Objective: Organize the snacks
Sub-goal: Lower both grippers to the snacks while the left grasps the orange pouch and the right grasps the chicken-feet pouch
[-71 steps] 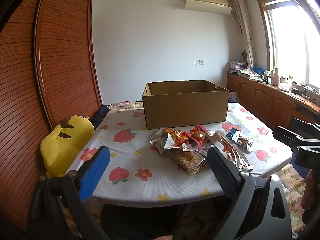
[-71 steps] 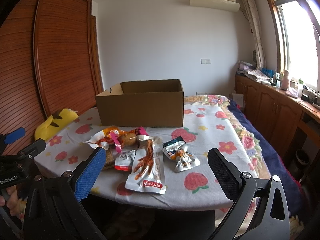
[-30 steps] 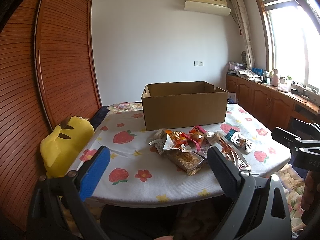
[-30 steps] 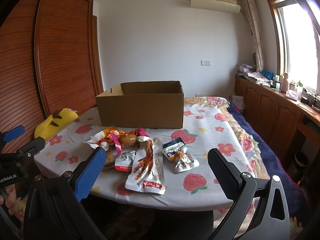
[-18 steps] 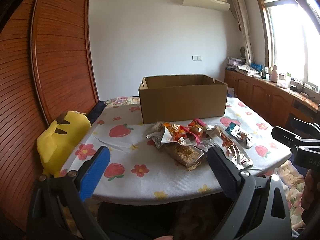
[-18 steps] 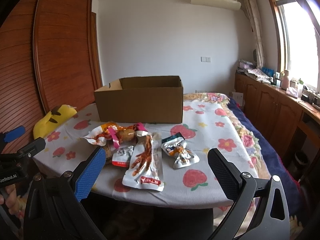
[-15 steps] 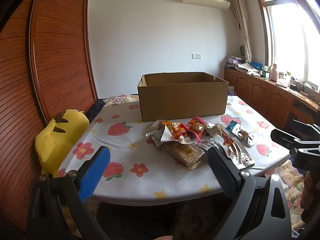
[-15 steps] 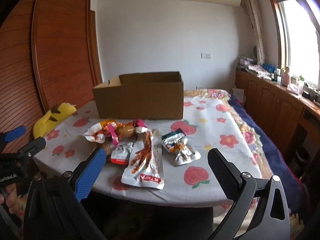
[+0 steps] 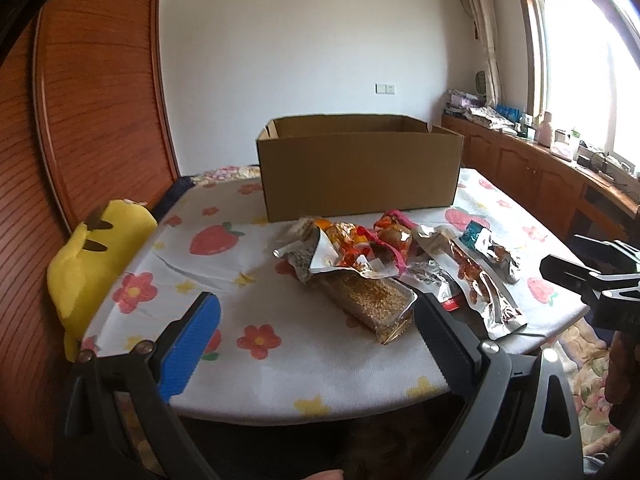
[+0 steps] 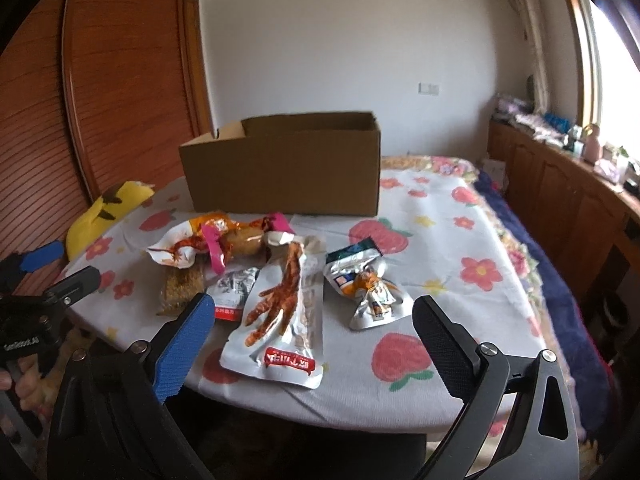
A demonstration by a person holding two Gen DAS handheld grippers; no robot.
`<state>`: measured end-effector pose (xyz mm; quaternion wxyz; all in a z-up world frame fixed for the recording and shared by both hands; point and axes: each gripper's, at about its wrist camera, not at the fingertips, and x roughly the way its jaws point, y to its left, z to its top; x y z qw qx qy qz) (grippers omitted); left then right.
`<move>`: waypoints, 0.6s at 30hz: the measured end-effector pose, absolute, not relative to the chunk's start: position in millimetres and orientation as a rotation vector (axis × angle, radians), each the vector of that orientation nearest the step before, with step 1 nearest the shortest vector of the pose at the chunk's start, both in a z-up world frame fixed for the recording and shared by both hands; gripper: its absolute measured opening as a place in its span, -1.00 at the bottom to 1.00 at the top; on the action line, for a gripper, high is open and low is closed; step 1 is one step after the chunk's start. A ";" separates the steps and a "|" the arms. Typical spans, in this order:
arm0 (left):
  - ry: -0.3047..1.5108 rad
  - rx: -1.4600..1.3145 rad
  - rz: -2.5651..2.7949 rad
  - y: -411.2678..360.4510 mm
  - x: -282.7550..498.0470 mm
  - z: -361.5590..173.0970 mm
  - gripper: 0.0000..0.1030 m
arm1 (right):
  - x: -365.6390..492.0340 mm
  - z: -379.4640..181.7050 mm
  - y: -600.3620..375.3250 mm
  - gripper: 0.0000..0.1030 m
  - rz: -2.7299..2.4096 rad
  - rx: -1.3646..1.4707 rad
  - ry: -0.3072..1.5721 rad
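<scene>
Floral tabletop (image 9: 280, 364) carries an open cardboard box (image 9: 358, 174); snack packets (image 10: 280, 280) lie just before it. Both grippers, left gripper (image 9: 316, 332) and right gripper (image 10: 310, 332), hover empty, jaws spread.

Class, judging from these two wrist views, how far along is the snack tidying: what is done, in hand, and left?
Done: nothing visibly; the cardboard box shows no snacks from here. In hand: nothing, as the left gripper and right gripper are open. Left: the chicken-feet pouch and the other packets on the table.

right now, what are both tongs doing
Left tongs: open, holding nothing.
Right tongs: open, holding nothing.
</scene>
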<state>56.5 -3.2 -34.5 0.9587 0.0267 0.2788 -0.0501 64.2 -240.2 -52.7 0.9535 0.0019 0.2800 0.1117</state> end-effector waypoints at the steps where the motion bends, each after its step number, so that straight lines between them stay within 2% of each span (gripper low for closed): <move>1: 0.574 0.054 -0.105 -3.5 60.7 -36.4 0.91 | 67.9 -54.7 -242.5 0.89 0.239 0.008 0.580; 9: 0.623 0.043 -0.144 -7.3 94.4 -43.4 0.89 | 99.7 -71.5 -256.2 0.72 0.310 0.031 0.669; 13: 0.628 0.048 -0.157 -8.5 108.9 -40.0 0.88 | 112.4 -76.0 -248.9 0.56 0.388 0.055 0.711; 17: 0.629 0.074 -0.148 -8.8 120.8 -35.6 0.88 | 129.0 -81.6 -232.1 0.27 0.461 0.046 0.765; 18: 0.629 0.076 -0.150 -7.8 123.3 -34.5 0.88 | 132.6 -83.2 -228.1 0.27 0.461 0.035 0.775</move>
